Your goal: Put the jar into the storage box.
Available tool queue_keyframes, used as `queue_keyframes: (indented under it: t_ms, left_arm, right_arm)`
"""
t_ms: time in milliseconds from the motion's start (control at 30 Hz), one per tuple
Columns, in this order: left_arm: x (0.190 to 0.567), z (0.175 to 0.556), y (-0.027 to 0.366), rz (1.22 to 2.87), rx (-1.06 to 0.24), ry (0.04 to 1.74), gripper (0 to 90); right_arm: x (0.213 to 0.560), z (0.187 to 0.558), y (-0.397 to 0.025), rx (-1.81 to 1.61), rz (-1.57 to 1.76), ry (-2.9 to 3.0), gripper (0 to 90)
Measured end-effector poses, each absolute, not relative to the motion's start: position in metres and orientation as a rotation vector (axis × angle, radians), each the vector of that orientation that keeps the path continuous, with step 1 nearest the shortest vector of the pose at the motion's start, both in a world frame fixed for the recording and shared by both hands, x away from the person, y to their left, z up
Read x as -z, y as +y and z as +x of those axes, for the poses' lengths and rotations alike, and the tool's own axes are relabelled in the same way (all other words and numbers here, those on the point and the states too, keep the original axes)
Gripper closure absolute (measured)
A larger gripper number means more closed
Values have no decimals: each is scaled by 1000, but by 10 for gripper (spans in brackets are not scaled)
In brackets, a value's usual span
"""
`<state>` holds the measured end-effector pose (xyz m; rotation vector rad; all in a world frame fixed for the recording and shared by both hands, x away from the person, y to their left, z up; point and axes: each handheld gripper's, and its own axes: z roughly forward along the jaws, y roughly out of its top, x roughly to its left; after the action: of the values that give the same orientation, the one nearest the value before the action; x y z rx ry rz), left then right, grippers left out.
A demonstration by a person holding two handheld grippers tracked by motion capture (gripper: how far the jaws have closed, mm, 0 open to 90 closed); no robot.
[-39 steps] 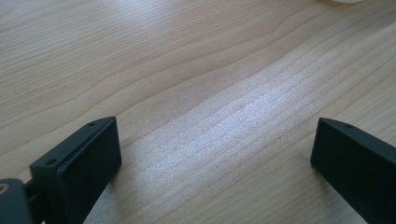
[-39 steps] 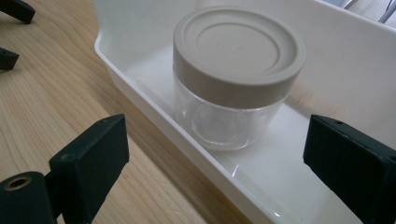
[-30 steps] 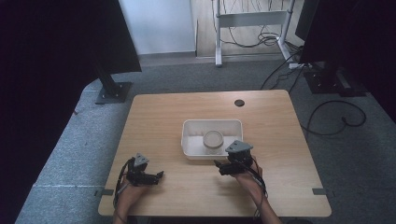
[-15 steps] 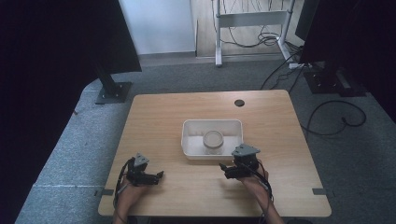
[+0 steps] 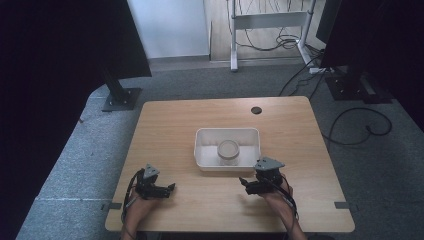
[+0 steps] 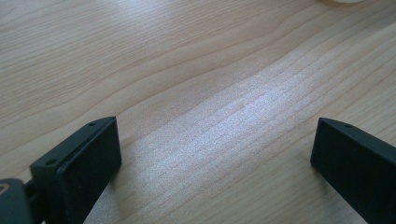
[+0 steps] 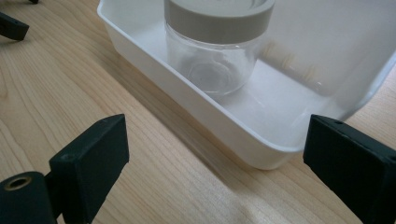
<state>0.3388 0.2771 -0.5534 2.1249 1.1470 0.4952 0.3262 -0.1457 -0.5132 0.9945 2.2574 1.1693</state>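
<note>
Table: we recorded a pale wooden top with a small dark round hole near its 1 o'clock edge.

Tray: we found a white rectangular tray just past the table's centre, resting flat on the wood. In the right gripper view its near wall ran across the frame.

Jar: we noted one clear glass jar with a grey lid, upright inside the tray, its base on the tray floor.

Left gripper: we logged it at the table's 7 o'clock, held low over bare wood. Its jaws stood wide apart and held nothing.

Right gripper: we logged it at 5 o'clock, just outside the tray's near wall. Its jaws were spread wide and empty, pointing toward the tray and jar.
</note>
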Motion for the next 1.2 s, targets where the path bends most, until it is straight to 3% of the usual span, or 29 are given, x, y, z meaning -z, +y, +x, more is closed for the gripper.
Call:
queue_keyframes:
  t_ms: [1200]
  left_arm:
    - [553,339,277,2124,-496,1149,17]
  right_arm:
    - [518,306,-182,-1150,1051,2210,64]
